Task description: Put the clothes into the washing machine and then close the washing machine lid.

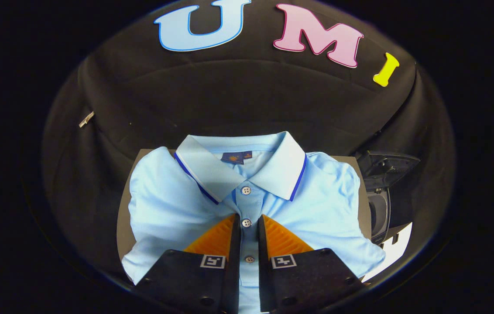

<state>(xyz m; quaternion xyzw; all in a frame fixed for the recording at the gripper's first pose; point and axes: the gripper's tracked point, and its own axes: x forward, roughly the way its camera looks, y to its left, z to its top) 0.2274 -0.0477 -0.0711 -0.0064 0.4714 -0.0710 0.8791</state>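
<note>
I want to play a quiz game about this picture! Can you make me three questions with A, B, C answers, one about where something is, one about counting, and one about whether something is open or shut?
1. Where is the washing machine?
A. Beside the shirt, on its right
B. Under the shirt
C. Between the fingers

2. How many buttons show on the shirt?
A. One
B. Three
C. Six

3. How is the washing machine lid?
A. Shut flat
C. Lying on the shirt
B. Raised open

Answers:
1. A, the dark machine stands just past the shirt's right sleeve.
2. B, three small buttons run down the placket below the collar.
3. B, the lid is tilted up above the open drum.

The gripper has its fingers narrowly apart, with the button strip between them; whether they pinch the cloth cannot be told.
</note>
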